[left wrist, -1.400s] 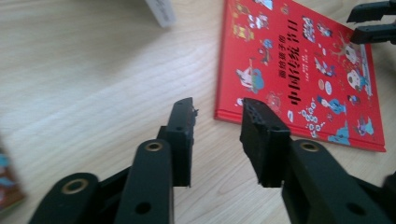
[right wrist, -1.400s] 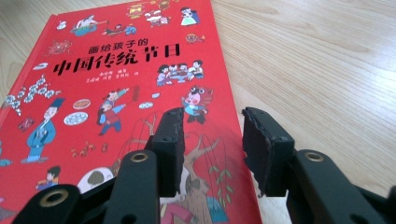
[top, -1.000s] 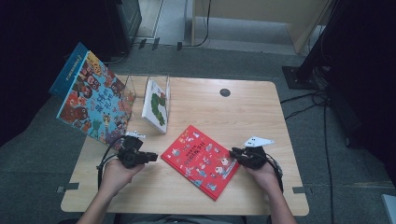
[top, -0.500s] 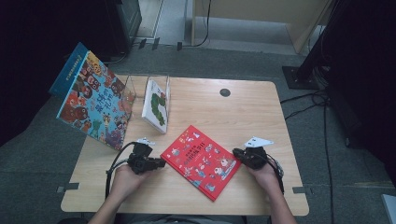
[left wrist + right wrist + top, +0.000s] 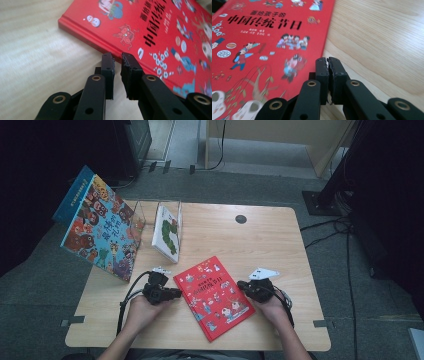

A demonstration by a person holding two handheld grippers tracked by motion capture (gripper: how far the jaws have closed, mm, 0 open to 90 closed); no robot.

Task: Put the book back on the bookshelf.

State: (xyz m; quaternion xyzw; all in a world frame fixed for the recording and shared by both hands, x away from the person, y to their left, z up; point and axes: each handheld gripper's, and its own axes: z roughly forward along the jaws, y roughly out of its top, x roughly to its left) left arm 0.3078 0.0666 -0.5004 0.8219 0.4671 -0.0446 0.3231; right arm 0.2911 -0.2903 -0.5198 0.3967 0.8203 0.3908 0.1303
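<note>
Red picture book [image 5: 213, 297] lies flat and askew on the near middle of the wooden table [image 5: 280, 245], cover up. Left gripper [image 5: 172, 293] sits at its nine o'clock edge, tips at the spine, jaws nearly together with a narrow gap and nothing between them. Right gripper [image 5: 244, 285] is at the book's three o'clock edge; its jaws have just been closing and now meet, empty. At eleven o'clock a white book [image 5: 167, 232] leans in a clear stand [image 5: 145, 215], with a large colourful book [image 5: 97, 227] propped beyond it.

High overview, gripper views near red book [image 5: 213, 297]
</note>
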